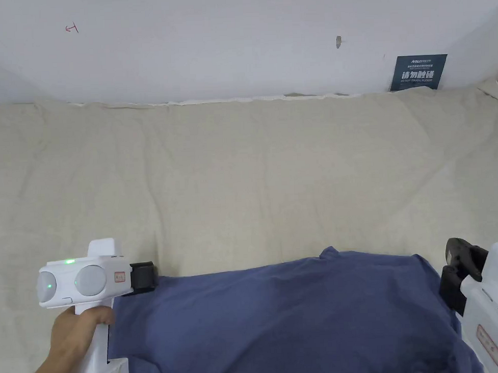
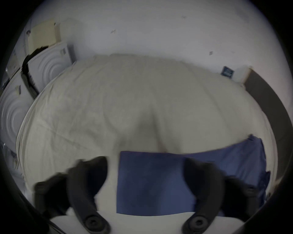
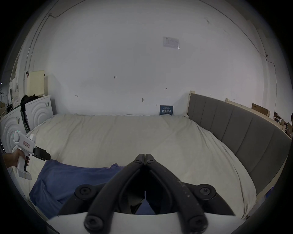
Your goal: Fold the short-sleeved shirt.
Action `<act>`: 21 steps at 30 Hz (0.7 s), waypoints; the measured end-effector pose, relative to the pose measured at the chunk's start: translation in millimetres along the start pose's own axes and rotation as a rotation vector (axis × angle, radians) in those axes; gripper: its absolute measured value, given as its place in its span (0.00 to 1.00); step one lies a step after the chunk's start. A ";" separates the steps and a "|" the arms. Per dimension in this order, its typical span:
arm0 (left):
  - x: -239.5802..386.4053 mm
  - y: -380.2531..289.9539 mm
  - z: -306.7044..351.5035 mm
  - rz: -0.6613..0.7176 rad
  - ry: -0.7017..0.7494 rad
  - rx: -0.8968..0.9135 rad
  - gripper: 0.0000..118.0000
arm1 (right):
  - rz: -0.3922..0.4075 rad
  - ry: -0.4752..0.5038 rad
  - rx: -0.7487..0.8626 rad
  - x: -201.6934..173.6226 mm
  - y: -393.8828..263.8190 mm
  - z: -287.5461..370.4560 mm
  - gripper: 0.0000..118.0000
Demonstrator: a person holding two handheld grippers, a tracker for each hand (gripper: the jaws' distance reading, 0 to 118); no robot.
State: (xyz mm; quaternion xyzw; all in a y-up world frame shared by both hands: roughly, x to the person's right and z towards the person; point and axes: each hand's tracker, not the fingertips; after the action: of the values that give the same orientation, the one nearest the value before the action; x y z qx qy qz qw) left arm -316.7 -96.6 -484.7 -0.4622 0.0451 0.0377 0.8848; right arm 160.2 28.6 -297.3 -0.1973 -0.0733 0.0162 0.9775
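Shirt (image 1: 298, 320) fabric, dark blue, is spread across the lower part of the head view on the cream bed sheet (image 1: 243, 184), its far edge running roughly level from lower left to lower right with a small peak near the middle. In the left gripper view a squared corner of the cloth is seen at bottom centre.

The left gripper (image 2: 145, 175) is held just above that corner with its jaws spread wide, nothing between them; the picture is blurred, so whether a jaw brushes the cloth cannot be told. In the head view it is seen at lower left, at the shirt's left edge. The right gripper (image 3: 145, 156) is seen in its own view with jaw tips pressed together and, as far as can be seen, nothing caught between them, raised above the cloth; in the head view it sits at the lower right edge, beside the shirt's right side.

Several risks can be judged from here. If the left jaws are closed too deep, the bed sheet may be pinched together with the shirt, and it would be dragged up when the cloth is lifted. If only one layer is caught at the corner, the layers below could be left behind and the fold skewed. With the right jaws closed and clear, the right side is unheld, so a pull from the left alone could slide the whole shirt sideways and wrinkle it.
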 end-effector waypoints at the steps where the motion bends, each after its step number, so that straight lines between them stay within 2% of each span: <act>1: -0.2 0.6 -7.1 0.009 0.031 -0.017 0.94 | -0.001 0.001 -0.008 -0.3 -1.2 -4.7 0.02; 3: -2.9 -2.0 -21.1 -0.010 0.030 -0.029 0.92 | 0.002 -0.001 -0.031 -2.2 -5.8 -17.2 0.02; 4: -2.6 -3.9 -26.5 -0.019 0.029 -0.036 0.83 | 0.006 -0.002 -0.045 -3.2 -8.3 -23.7 0.02; 5: -1.0 -5.4 -33.3 -0.037 0.025 -0.054 0.72 | 0.006 0.001 -0.063 -3.4 -10.7 -30.5 0.02; 7: -1.0 -13.3 -37.6 -0.055 0.004 -0.077 0.41 | -0.012 0.018 -0.107 -1.7 -16.1 -45.9 0.02; 8: 3.1 -14.5 -32.4 -0.052 0.030 -0.024 0.40 | -0.021 0.028 -0.138 0.0 -18.8 -55.7 0.02; 9: 6.1 -15.2 -29.5 -0.050 0.020 -0.015 0.34 | -0.031 0.038 -0.157 2.8 -21.7 -64.6 0.02; 11: 7.5 -22.8 -23.8 -0.067 -0.009 0.026 0.02 | -0.058 0.050 -0.214 8.5 -28.9 -88.8 0.04; 12: 9.2 -24.9 -21.5 -0.065 -0.006 0.026 0.02 | -0.081 0.045 -0.243 14.0 -32.4 -103.2 0.08; 14: 12.0 -26.0 -11.2 -0.082 -0.023 0.050 0.02 | -0.108 0.039 -0.308 25.6 -37.0 -134.8 0.29; 15: 10.0 -28.6 -2.3 -0.087 -0.032 0.093 0.02 | -0.105 0.021 -0.350 30.1 -39.0 -152.0 0.43; 16: 11.3 -28.9 7.3 -0.088 -0.041 0.123 0.02 | -0.096 -0.002 -0.381 33.6 -41.2 -166.0 0.63; 18: 14.0 -28.4 29.8 -0.089 -0.070 0.172 0.02 | -0.068 -0.026 -0.437 35.9 -47.0 -192.9 0.83; 19: 11.7 -28.9 37.6 -0.090 -0.080 0.183 0.02 | -0.064 -0.031 -0.467 38.0 -50.4 -204.5 0.89; 21: 13.7 -28.6 53.7 -0.099 -0.097 0.195 0.02 | -0.046 -0.040 -0.529 36.1 -57.4 -223.3 0.87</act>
State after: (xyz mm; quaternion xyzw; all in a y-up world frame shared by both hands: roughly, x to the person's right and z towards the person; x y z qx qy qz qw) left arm -297.6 -68.5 -432.5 -0.3731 -0.0173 0.0115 0.9276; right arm 229.6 -107.7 -473.6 -0.4439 -0.0986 -0.0220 0.8904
